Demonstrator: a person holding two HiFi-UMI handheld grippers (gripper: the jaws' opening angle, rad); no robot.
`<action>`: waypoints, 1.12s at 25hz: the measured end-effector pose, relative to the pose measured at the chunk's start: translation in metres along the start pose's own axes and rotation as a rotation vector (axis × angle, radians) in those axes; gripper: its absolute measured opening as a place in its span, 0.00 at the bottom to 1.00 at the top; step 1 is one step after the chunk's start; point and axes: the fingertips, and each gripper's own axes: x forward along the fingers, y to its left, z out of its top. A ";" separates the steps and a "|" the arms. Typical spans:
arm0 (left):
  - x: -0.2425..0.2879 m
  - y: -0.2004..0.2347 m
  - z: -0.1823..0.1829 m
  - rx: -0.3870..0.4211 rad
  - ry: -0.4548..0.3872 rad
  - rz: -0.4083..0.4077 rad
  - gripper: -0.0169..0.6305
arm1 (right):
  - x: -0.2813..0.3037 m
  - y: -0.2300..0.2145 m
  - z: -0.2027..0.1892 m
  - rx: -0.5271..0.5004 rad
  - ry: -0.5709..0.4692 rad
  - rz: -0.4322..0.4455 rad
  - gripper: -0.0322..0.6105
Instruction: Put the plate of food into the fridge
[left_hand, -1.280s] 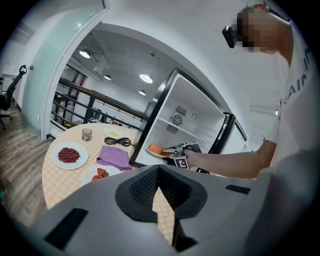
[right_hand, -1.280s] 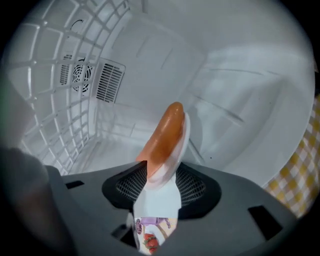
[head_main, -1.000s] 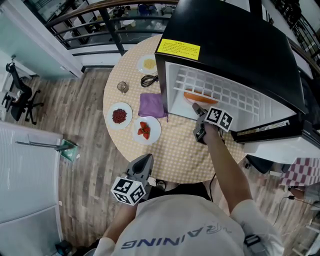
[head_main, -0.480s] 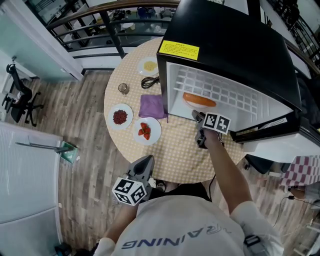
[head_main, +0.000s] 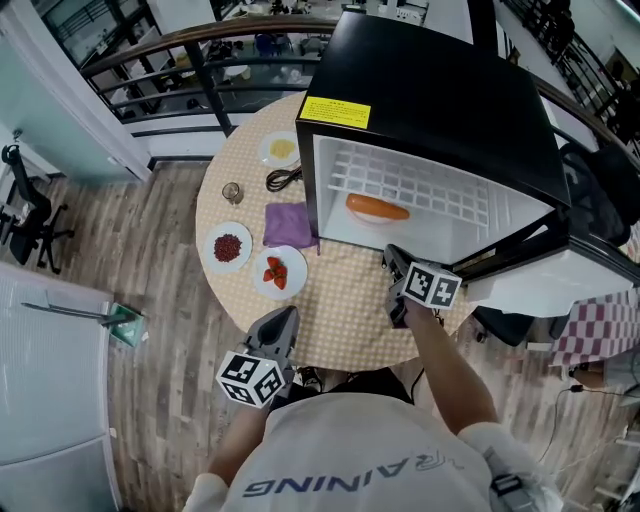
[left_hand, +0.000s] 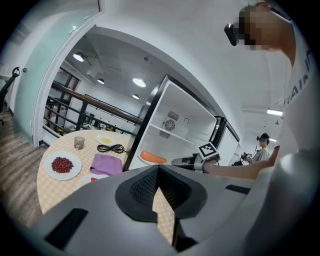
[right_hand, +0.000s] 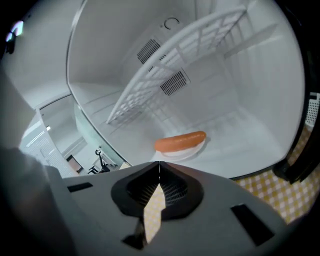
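Note:
A white plate with an orange sausage (head_main: 377, 209) lies on the floor of the open black fridge (head_main: 430, 90), under its white wire shelf. It also shows in the right gripper view as the plate (right_hand: 180, 141) and in the left gripper view as the plate (left_hand: 152, 157). My right gripper (head_main: 392, 255) hovers over the checked table just outside the fridge opening. Its jaws have just been closing and now meet, shut with nothing between them (right_hand: 159, 164). My left gripper (head_main: 290, 312) stays by the table's near edge, shut and empty (left_hand: 158, 167).
On the round table (head_main: 340, 310) left of the fridge are a plate of red beans (head_main: 228, 247), a plate of red pieces (head_main: 277, 272), a purple cloth (head_main: 288, 224), a glass (head_main: 232, 192), a black cable (head_main: 284, 179) and a small yellow dish (head_main: 281, 149). The fridge door (head_main: 520, 250) swings open at the right.
My right gripper has drawn back out of the fridge opening toward me, and its jaws have gone from open to shut. The sausage plate stays inside. The left gripper has kept still.

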 end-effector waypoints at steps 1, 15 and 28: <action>0.002 -0.002 0.003 0.010 -0.004 -0.007 0.04 | -0.011 0.003 -0.001 -0.036 -0.016 0.003 0.08; 0.037 -0.046 0.036 0.127 -0.036 -0.156 0.04 | -0.142 0.046 -0.005 -0.166 -0.213 0.038 0.08; 0.031 -0.069 0.069 0.235 -0.086 -0.190 0.04 | -0.186 0.085 0.017 -0.268 -0.320 0.064 0.08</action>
